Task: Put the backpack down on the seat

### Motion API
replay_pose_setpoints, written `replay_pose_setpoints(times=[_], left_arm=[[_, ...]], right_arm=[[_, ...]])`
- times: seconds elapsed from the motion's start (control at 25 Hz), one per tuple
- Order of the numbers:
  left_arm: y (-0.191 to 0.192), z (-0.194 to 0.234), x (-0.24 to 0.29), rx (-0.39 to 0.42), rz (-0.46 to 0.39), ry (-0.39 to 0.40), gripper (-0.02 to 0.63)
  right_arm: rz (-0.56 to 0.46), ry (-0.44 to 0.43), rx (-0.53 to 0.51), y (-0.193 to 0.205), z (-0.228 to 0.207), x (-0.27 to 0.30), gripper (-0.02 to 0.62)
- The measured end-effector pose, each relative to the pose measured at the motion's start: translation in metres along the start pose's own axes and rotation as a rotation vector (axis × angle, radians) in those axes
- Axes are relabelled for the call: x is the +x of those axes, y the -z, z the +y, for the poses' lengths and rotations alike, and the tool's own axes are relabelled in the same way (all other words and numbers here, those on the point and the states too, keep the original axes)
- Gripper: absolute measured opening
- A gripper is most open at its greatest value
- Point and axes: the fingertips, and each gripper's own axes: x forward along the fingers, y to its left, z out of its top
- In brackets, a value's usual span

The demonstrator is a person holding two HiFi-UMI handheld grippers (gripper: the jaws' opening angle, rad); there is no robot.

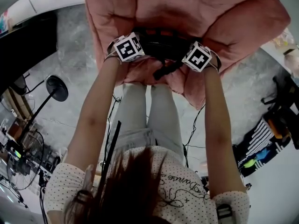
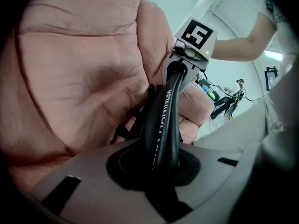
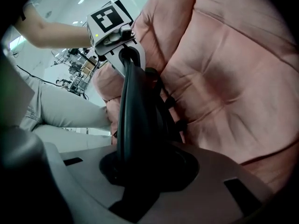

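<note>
- Head view: the black backpack (image 1: 163, 42) is up at 12 o'clock. It rests against the pink cushioned seat (image 1: 201, 8), and our two grippers hide most of it.
- The left gripper (image 1: 136, 49) sits on the pack's 9 o'clock side and the right gripper (image 1: 191, 56) on its 3 o'clock side.
- The left gripper view shows what the head view can't: its jaws are clamped on a black padded strap (image 2: 161, 115) with white lettering. The strap runs up toward 1 o'clock into the other gripper.
- The right gripper view is the mirror of that. Its jaws are closed on the same strap, which heads to 11 o'clock, and we can't see the lettering from this side.
- Both gripper views have puffy pink cushion right behind the strap.
- Only the head view catches our light jeans (image 1: 154, 111) below the seat, a floor fan (image 1: 24, 161) at 8 o'clock and a striped bag (image 1: 258, 139) at 4 o'clock.
</note>
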Motion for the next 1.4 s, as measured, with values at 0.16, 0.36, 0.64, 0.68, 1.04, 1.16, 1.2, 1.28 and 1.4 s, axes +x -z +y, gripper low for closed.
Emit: replay_pose_setpoints(times=[0.16,0.36,0.64,0.68,1.04,1.16,1.2,1.28,1.4], left_arm=[[0.001,-0.002,0.001,0.007,0.000,-0.022,0.072],[0.000,-0.004,-0.006,-0.028,-0.044,-0.046,0.120],[-0.002,-0.017,-0.032,-0.036,-0.089,-0.070,0.176],[-0.003,-0.017,-0.038,-0.039,-0.098,-0.081,0.179],[-0.036,-0.028,-0.107,-0.002,-0.190,-0.141,0.166],[-0.048,-0.034,-0.131,0.020,-0.216,-0.161,0.133],[-0.054,-0.036,-0.139,0.021,-0.233,-0.162,0.118],[-0.067,-0.043,-0.155,0.019,-0.280,-0.162,0.089],[-0.084,-0.052,-0.181,0.028,-0.351,-0.206,0.037]], right_arm=[[0.026,-0.011,0.034,0.003,0.005,0.000,0.118],[0.006,-0.016,0.090,0.003,0.013,-0.001,0.172],[-0.085,0.036,0.124,-0.020,0.018,-0.033,0.232],[-0.080,0.041,0.132,-0.021,0.019,-0.037,0.236],[-0.186,0.201,0.178,-0.038,0.020,-0.105,0.165],[-0.262,0.246,0.208,-0.045,0.022,-0.132,0.115],[-0.287,0.248,0.228,-0.047,0.023,-0.140,0.098],[-0.335,0.248,0.266,-0.047,0.026,-0.156,0.064],[-0.417,0.276,0.301,-0.047,0.033,-0.181,0.021]])
